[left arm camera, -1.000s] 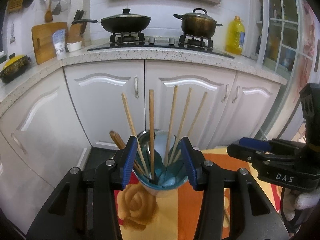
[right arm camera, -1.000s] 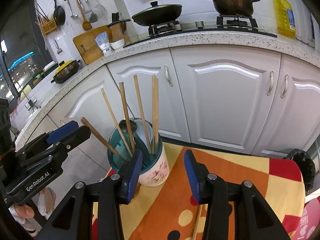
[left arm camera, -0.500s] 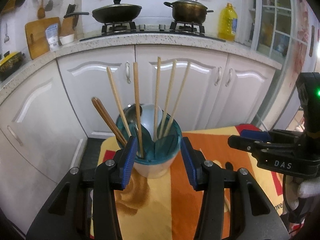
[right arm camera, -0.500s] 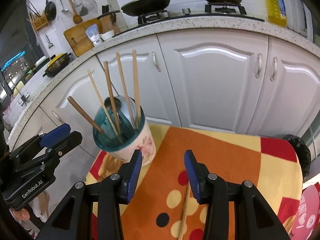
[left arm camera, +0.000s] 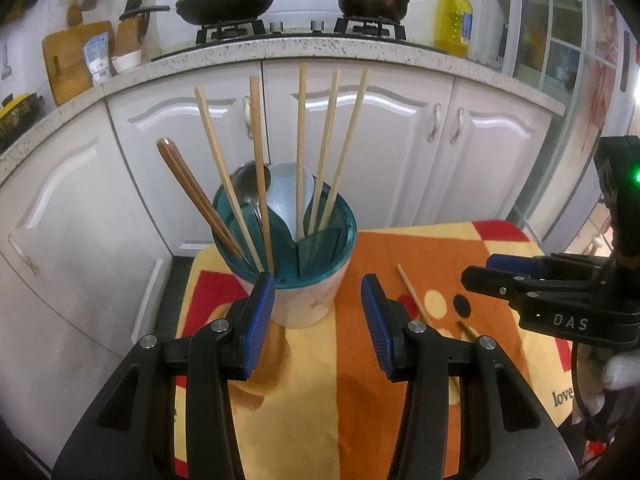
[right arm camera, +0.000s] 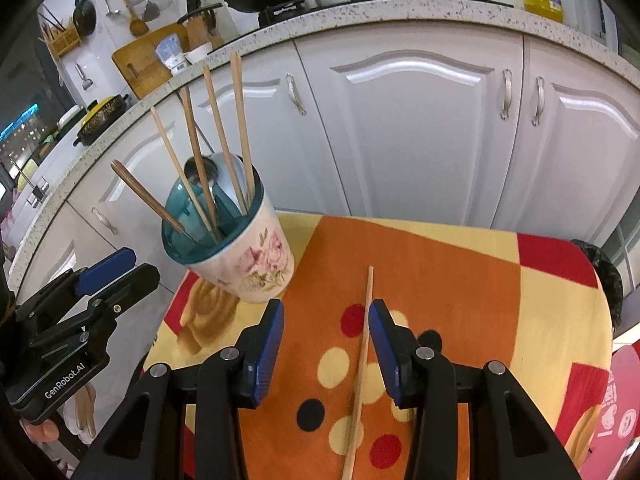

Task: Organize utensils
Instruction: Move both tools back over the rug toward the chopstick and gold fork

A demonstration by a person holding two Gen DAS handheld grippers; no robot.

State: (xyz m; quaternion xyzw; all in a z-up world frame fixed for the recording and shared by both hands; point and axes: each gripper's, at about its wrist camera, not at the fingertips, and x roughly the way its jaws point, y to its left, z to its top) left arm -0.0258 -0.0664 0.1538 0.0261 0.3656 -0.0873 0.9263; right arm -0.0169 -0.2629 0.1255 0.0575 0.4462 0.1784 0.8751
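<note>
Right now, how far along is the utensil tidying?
Mostly done: several chopsticks and spoons already stand in the holder. Nothing is in hand: both the left gripper and the right gripper have open, empty jaws. Left: one loose chopstick on the cloth, lying between the right jaws, ungripped.

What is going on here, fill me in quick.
A person holds a gripper in each hand over a small table with a patterned cloth. Most chopsticks and spoons already stand in the flowered holder. One loose chopstick lies on the cloth. The right gripper hangs open over it, gripping nothing. The left gripper is open near the holder, empty too.
</note>
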